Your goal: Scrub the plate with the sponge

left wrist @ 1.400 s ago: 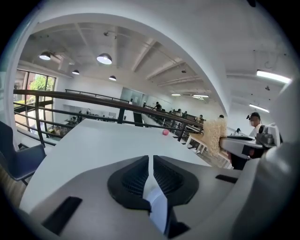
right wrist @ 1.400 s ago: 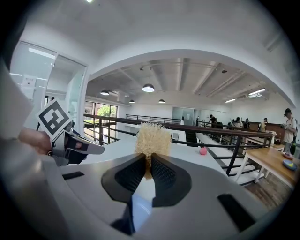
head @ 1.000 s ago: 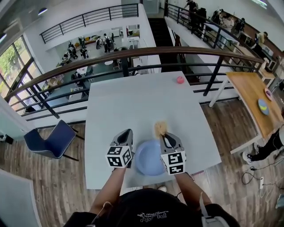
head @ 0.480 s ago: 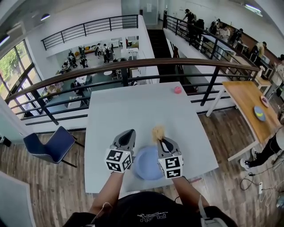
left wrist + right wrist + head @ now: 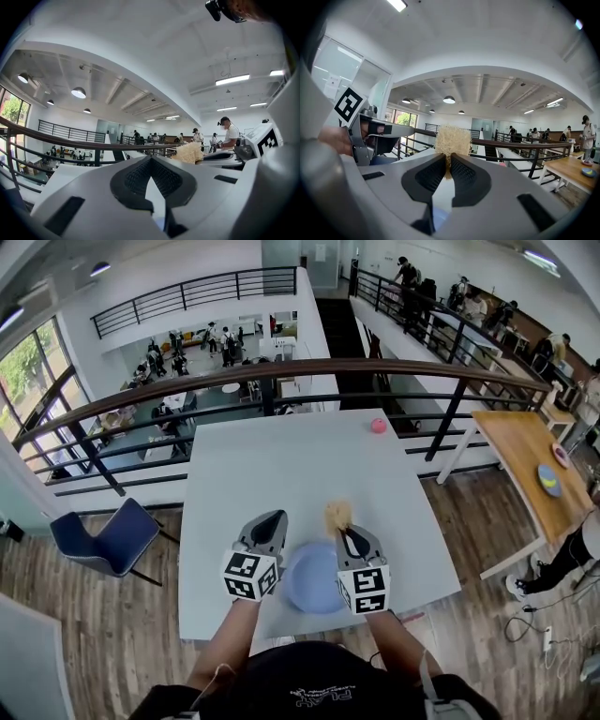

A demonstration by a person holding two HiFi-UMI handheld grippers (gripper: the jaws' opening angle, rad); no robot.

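Sponge (image 5: 337,515), tan, coarse-fibred block: pinched at one end between the jaws of the right gripper (image 5: 345,532). It sits just beyond the far rim of the round pale-blue plate (image 5: 314,579), above the table and not touching the plate.

Orientation: its long axis carries on from the jaws, pointing away from the person and somewhat upward. In the right gripper view the free end (image 5: 452,139) stands clear above the pads (image 5: 461,171), which press on its lower edge. The broad scrubbing faces look sideways, not down at the plate.

Plate: flat on the white square table (image 5: 281,456), near the person's edge, between the two grippers. It appears bare.

Left gripper (image 5: 272,519): just beside the plate's left rim, jaws brought fully together with nothing between them. It points roughly level, past the plate.

Step in hand, as judged: sponge secured and carried over the work area, with scrubbing contact not yet made.

Next move, as judged: tip the right gripper down so a broad face of the sponge meets the plate's inner surface, then rub across it. The plate lies loose and may slide under the strokes, so the left gripper would need to part its jaws to take the rim, or press against it.
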